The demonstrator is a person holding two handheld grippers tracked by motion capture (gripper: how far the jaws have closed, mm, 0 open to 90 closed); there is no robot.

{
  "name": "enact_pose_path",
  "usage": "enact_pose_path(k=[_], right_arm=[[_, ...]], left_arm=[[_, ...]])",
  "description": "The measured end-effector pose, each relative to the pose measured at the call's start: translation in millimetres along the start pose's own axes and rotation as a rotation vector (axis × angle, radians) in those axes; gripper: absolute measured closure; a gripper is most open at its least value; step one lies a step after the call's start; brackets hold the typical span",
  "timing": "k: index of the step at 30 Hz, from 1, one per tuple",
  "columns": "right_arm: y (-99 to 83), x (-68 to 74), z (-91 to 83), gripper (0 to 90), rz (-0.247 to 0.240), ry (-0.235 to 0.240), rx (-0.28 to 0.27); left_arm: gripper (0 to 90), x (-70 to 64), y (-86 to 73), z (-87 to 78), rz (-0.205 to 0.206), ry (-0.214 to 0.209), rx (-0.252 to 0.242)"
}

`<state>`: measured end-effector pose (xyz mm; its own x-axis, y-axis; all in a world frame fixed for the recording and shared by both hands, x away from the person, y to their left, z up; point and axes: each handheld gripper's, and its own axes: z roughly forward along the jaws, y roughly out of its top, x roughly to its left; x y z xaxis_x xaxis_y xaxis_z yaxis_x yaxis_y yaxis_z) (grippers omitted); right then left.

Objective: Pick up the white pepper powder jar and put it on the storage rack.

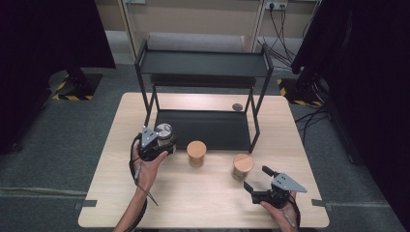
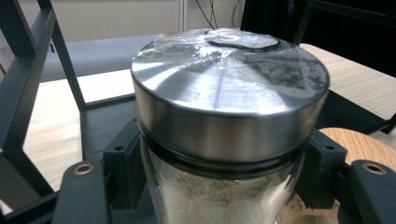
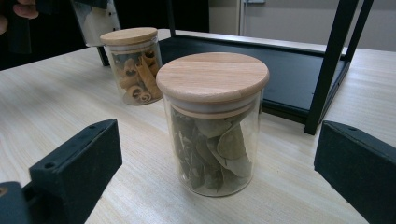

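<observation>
My left gripper (image 1: 162, 141) is shut on a glass jar with a steel lid (image 1: 164, 131), held at the front left corner of the black shelf rack (image 1: 203, 63). In the left gripper view the steel-lidded jar (image 2: 229, 121) holds a pale powder and sits clamped between both black jaws. A wooden-lidded jar of cinnamon sticks (image 1: 196, 153) (image 3: 132, 63) stands on the table. A second wooden-lidded jar with bay leaves (image 1: 242, 166) (image 3: 213, 121) stands right of it. My right gripper (image 1: 258, 177) (image 3: 210, 177) is open just in front of the bay leaf jar, jaws wide on either side.
The rack's lower black tray (image 1: 208, 128) lies on the wooden table (image 1: 193, 198) behind the jars; its upright post (image 3: 331, 60) stands just right of the bay leaf jar. A small dark disc (image 1: 237, 107) lies behind the rack. Cables (image 1: 280, 34) run across the floor beyond.
</observation>
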<state>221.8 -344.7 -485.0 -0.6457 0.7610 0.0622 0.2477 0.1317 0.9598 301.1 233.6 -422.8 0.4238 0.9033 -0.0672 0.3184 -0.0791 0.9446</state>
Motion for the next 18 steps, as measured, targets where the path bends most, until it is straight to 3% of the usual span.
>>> enact_pose_path(k=[18], right_arm=[[-0.3, -0.6, -0.2, 1.3, 0.003, 0.001, -0.002]], left_arm=[[30.8, -1.4, 10.0, 13.5, 0.001, 0.009, 0.002]])
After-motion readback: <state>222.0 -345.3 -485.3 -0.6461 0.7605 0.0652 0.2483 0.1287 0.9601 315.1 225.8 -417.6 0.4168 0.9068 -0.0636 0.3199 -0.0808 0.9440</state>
